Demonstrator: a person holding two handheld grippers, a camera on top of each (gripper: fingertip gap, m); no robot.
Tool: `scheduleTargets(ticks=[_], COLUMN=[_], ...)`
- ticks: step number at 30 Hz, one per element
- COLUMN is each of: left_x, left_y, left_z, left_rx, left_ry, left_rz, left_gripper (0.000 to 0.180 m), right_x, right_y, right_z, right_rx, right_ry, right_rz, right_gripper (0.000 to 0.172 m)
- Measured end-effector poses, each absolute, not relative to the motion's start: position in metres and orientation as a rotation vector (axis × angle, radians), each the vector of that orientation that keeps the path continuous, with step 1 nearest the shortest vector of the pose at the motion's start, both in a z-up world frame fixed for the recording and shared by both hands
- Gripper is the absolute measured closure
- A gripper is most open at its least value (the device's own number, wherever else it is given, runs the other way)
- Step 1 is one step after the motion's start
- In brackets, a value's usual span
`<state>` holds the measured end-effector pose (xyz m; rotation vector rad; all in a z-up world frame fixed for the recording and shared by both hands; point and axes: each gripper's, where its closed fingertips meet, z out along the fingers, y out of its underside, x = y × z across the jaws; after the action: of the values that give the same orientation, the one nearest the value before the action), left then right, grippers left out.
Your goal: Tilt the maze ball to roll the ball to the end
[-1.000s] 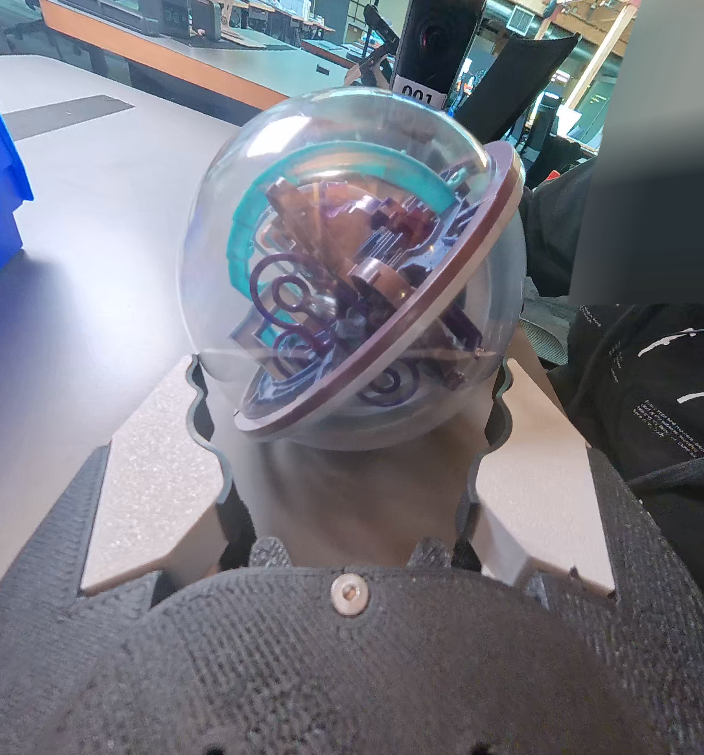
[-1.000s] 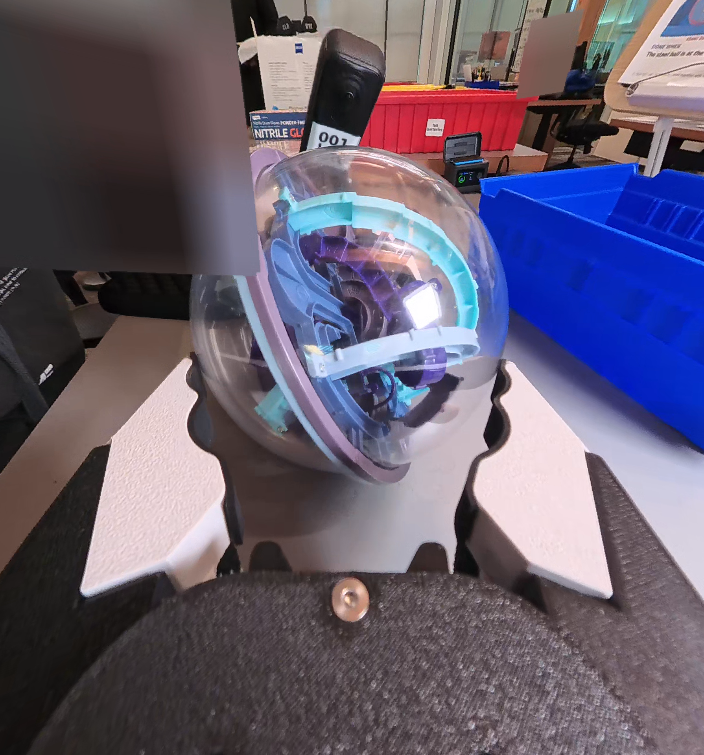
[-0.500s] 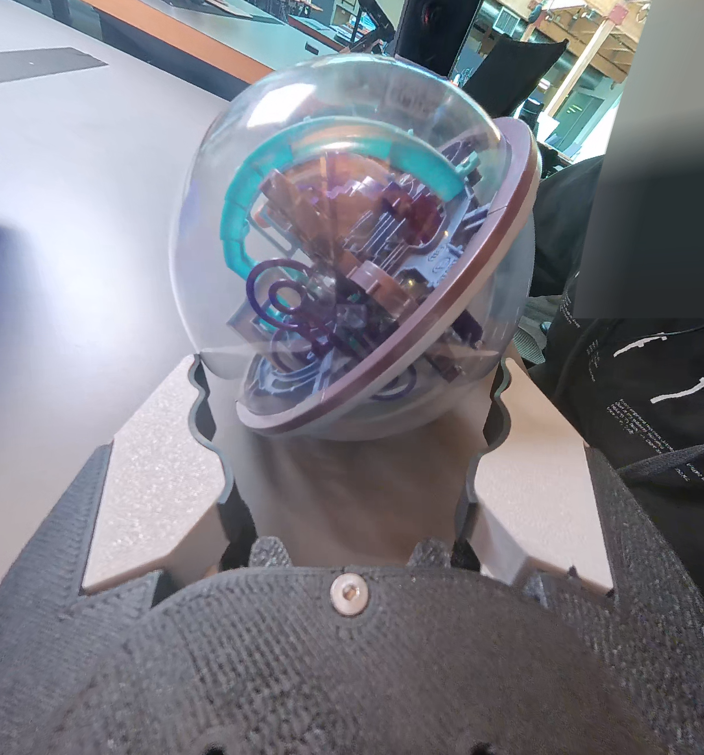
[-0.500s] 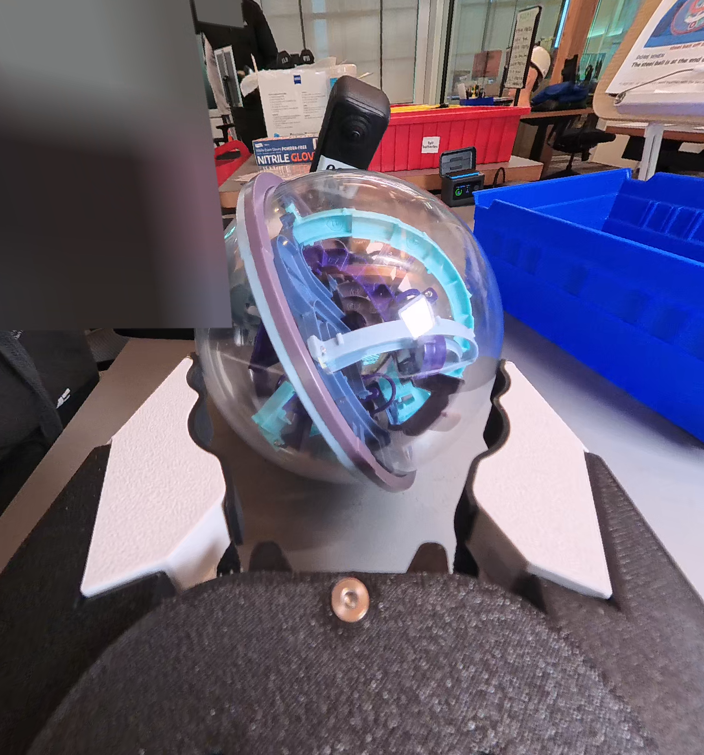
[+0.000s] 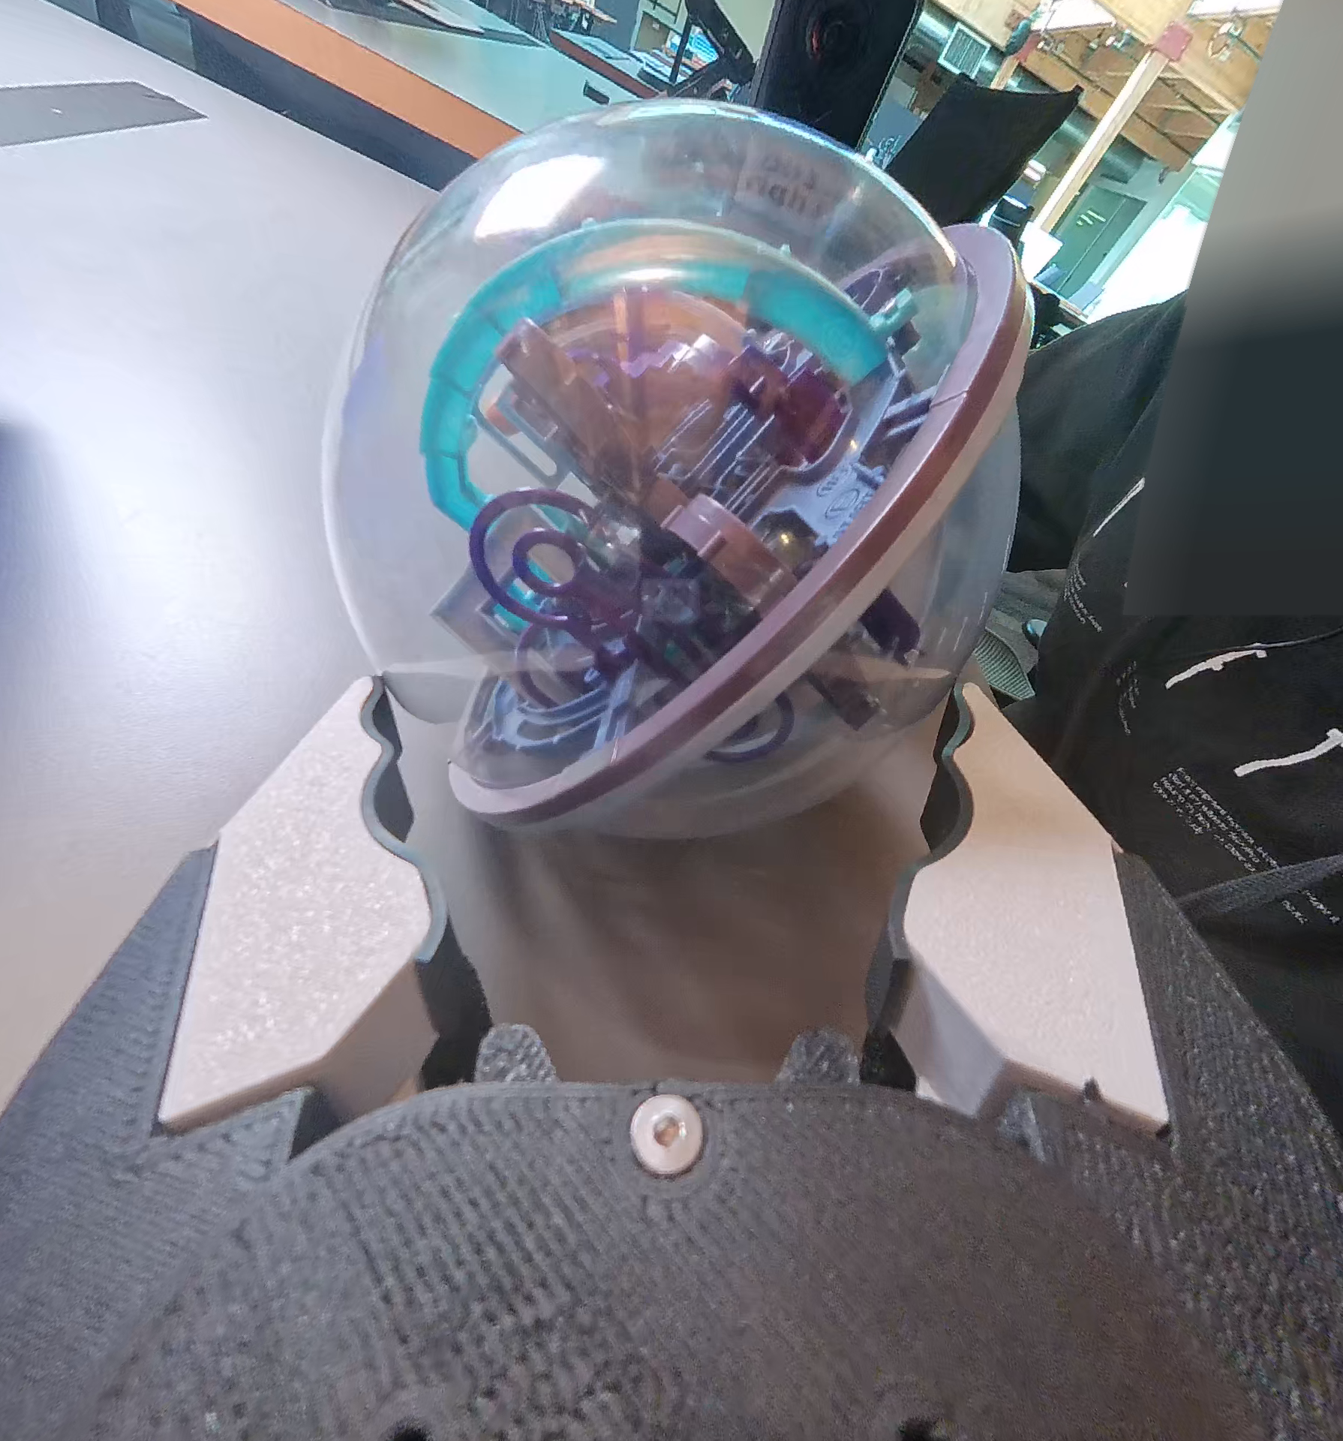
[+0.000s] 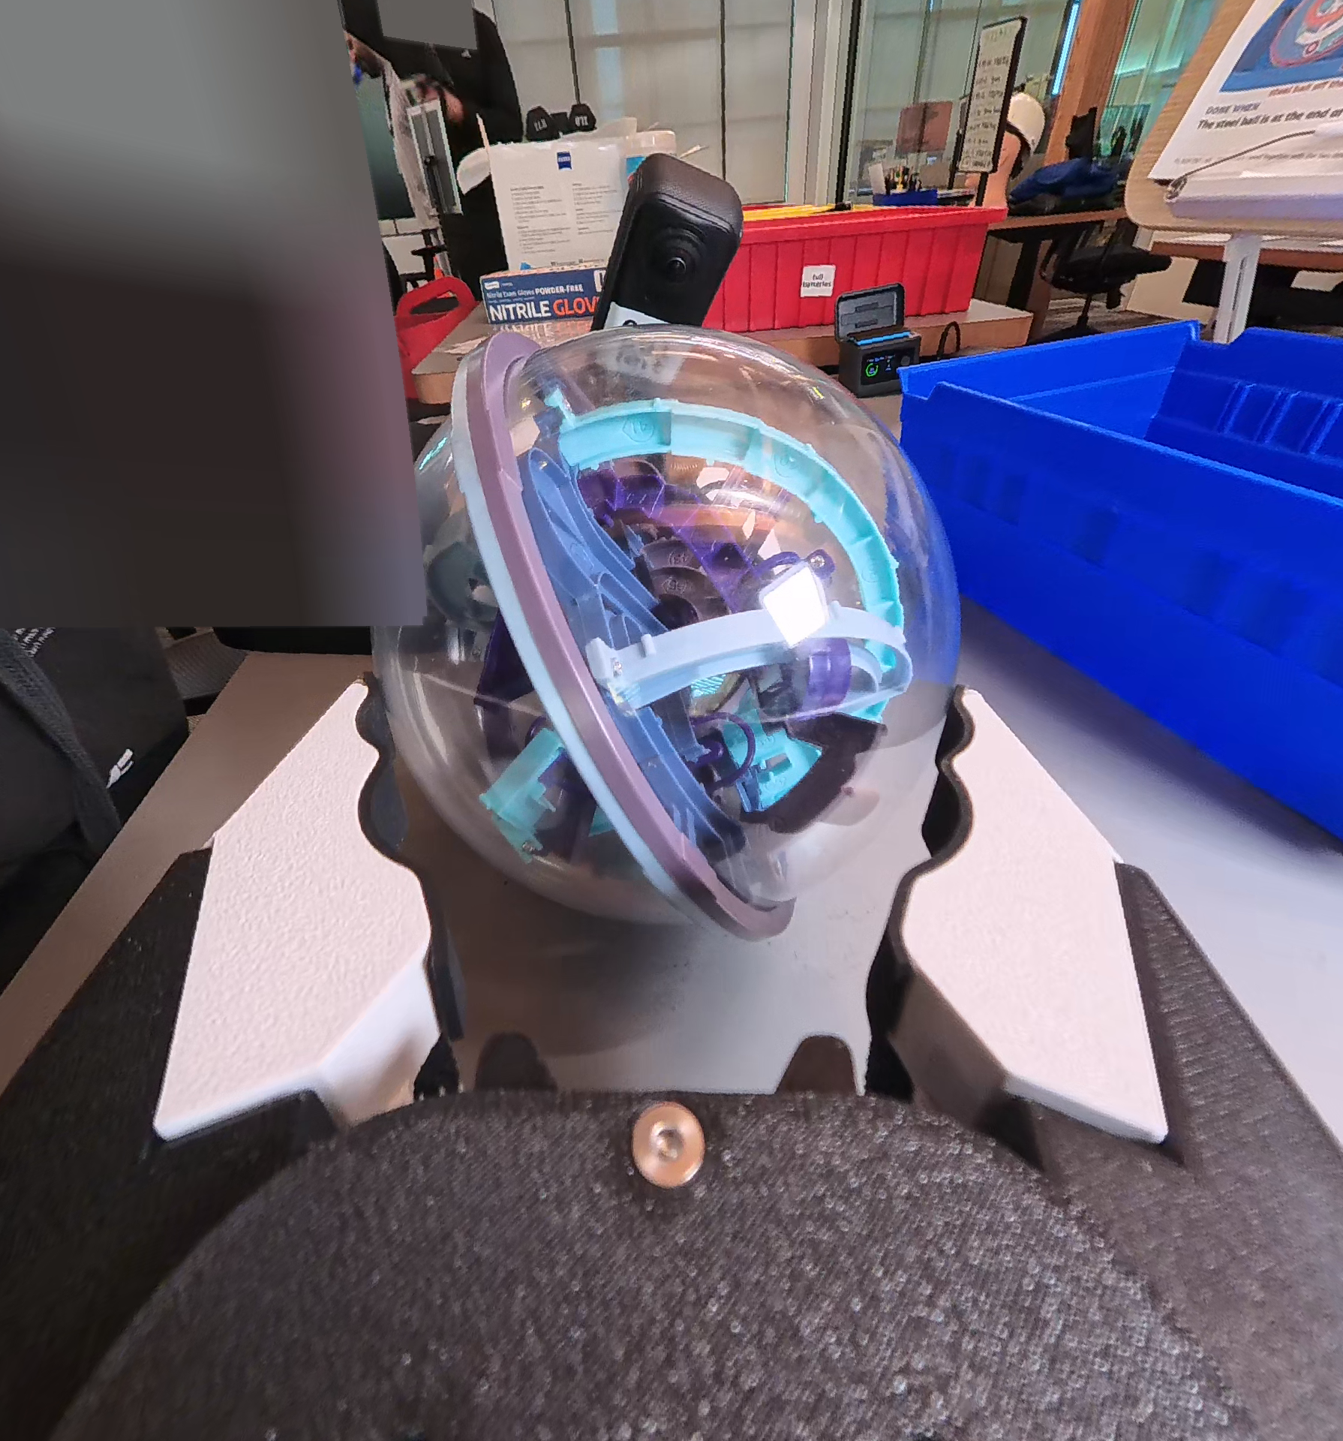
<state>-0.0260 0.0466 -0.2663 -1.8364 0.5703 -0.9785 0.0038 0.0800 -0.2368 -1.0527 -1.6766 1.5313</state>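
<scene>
Left wrist view: the left tongs (image 5: 668,725) face the maze ball (image 5: 676,437), a clear sphere that fills the span between their two white fingers (image 5: 302,897).
Right wrist view: the right tongs (image 6: 664,725) meet the same maze ball (image 6: 668,624) from the opposite side.
State of the tongs: both pairs are spread wide and clamped on the sphere, each finger's wavy dark edge lying against the clear shell low on its flank.
Location of the maze ball: cradled between the two tongs just over the grey tabletop (image 5: 107,390); whether its underside touches the surface cannot be told.
Key relation: the purple equator rim (image 5: 848,593) runs on a steep diagonal, its high end toward the person in the black garment (image 5: 1237,741), its low end toward the open tabletop.
Steel ball: a small dark, shiny bead (image 5: 781,538) sits by the brown block just above the rim; its place along the track is uncertain.
Nearer hand: neither; the sphere lies dead ahead of both tongs and equally close.
Judgement: the next tilt has to be a joint roll of both wrists, since either pair moving alone would twist the shell in the other's hold.
Surroundings: a blue bin (image 6: 1167,561) stands beside the sphere on the right tongs' side.
</scene>
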Motion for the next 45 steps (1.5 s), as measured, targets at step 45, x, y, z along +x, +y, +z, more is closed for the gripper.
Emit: scheduleTargets(ticks=[45], left_x=[-0.028], left_y=[0.0425], left_z=[-0.2634], left_rx=[-1.814], left_ry=[0.635], left_rz=[-0.903], left_gripper=[0.053], right_x=[0.0102], right_y=[0.076], right_z=[-0.24], right_rx=[-0.865], right_ry=[-1.722], right_rz=[1.384], right_gripper=[0.037])
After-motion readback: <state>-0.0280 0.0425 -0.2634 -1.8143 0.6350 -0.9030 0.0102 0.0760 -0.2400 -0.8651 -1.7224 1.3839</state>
